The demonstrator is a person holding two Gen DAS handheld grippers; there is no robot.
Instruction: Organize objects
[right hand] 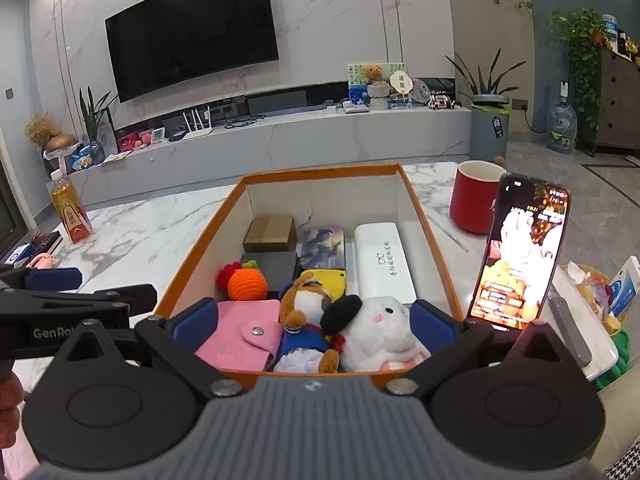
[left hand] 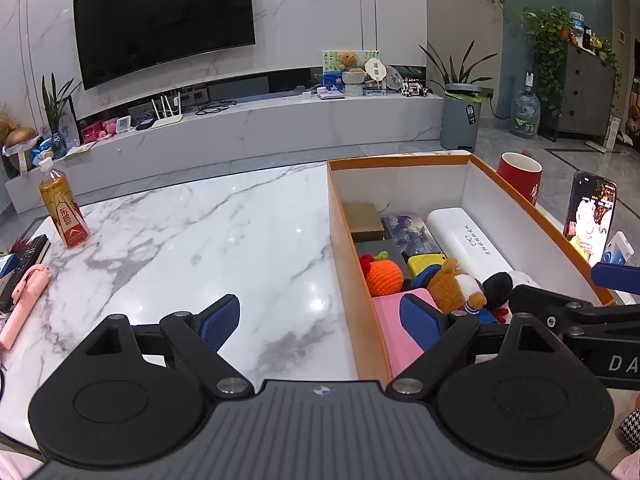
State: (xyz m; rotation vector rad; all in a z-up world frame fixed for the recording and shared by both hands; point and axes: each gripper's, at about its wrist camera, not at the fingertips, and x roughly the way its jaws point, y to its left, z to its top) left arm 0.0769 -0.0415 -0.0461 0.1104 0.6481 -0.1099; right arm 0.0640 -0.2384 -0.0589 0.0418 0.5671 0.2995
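Right gripper (right hand: 314, 322) wide apart above orange box (right hand: 320, 170); toys inside.

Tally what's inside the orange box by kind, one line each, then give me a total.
Inside the orange box:
Plush toys: 2 (brown-and-white one in blue, white one with black hat)
Crochet fruit: 2 (orange, red)
Pink wallet: 1
Small boxes: 2 (brown, dark grey)
White case: 1
Picture card: 1
Yellow item: 1
Total: 10
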